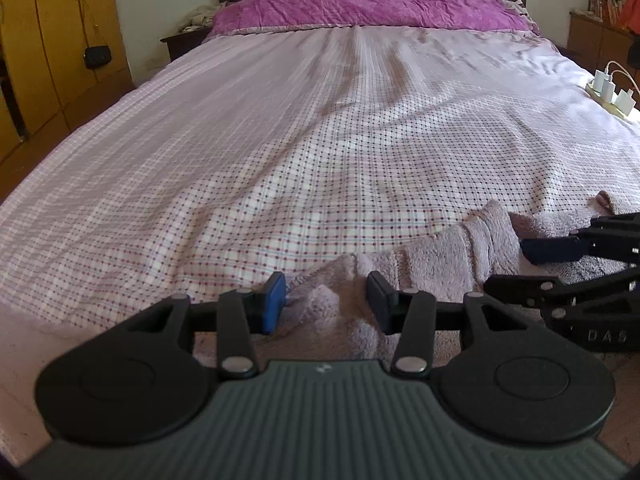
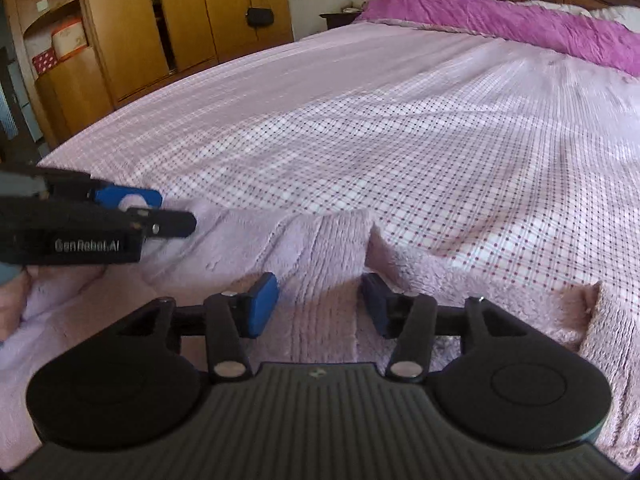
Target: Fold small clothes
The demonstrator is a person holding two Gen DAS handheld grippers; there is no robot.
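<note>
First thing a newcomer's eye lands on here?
The fluffy lilac garment rumpled at the near edge of the checked bed cover. Both tools sit over it: the left tool straddling a bunched fold, the right tool open. Behind, a magenta blanket by the headboard.

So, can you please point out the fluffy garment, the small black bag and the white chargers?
fluffy garment (image 2: pixel 320 264): right wrist view, ribbed middle panel.
small black bag (image 1: pixel 97 56): left wrist view, bag body, hanging on the wardrobe.
white chargers (image 1: pixel 604 82): left wrist view, one plug's body.
</note>
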